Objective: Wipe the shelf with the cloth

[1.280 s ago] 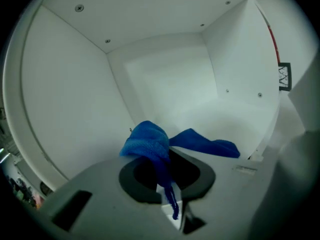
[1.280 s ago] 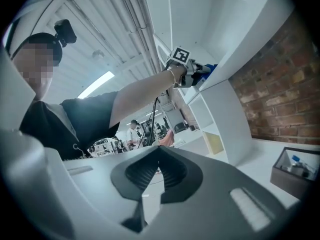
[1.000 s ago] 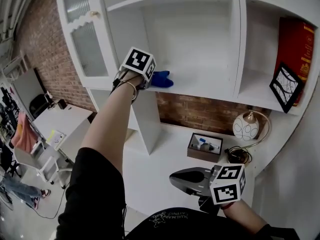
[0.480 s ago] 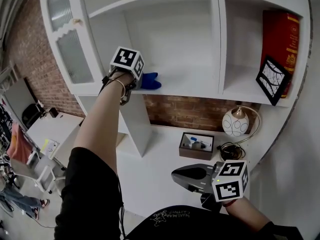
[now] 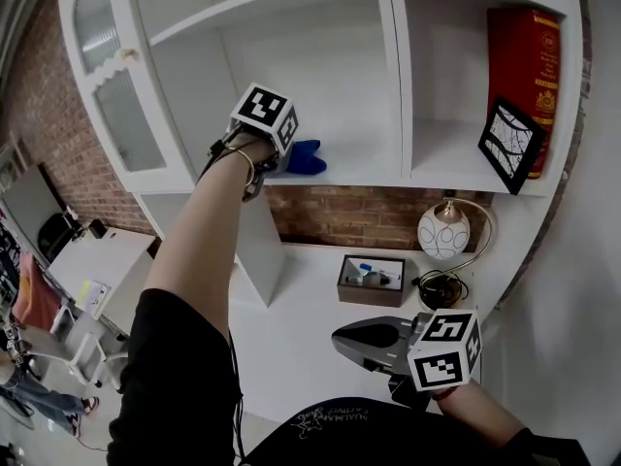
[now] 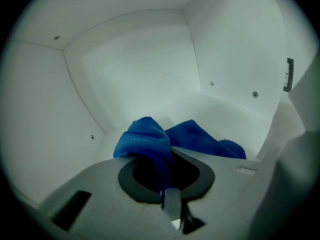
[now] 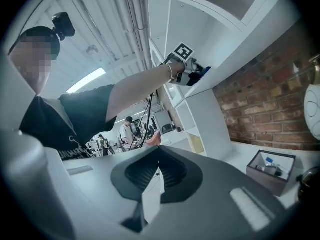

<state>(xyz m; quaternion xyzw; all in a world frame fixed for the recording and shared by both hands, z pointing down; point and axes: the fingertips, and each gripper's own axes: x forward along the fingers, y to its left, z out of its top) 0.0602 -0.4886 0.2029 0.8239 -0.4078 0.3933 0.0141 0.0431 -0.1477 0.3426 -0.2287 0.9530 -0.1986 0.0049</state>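
Note:
A blue cloth (image 5: 306, 156) lies bunched on the white shelf (image 5: 359, 168) inside the left compartment of the cabinet. My left gripper (image 5: 281, 153) reaches into that compartment and is shut on the blue cloth (image 6: 150, 144), which spills forward over the shelf floor (image 6: 230, 114) past the jaws. My right gripper (image 5: 349, 343) hangs low near my body, above the desk, with its jaws shut and nothing between them (image 7: 159, 170). From the right gripper view the left gripper (image 7: 192, 76) and the cloth (image 7: 205, 70) show far off at the shelf edge.
A red book (image 5: 524, 66) and a tilted framed picture (image 5: 509, 144) occupy the right compartment. On the desk (image 5: 291, 328) below stand a round lamp (image 5: 443, 231) and a small box of items (image 5: 371, 278). A glass cabinet door (image 5: 112, 95) stands at the left.
The left gripper with the cloth has shifted slightly right along the shelf, and the head view has swung left to right. The right gripper has stayed low.

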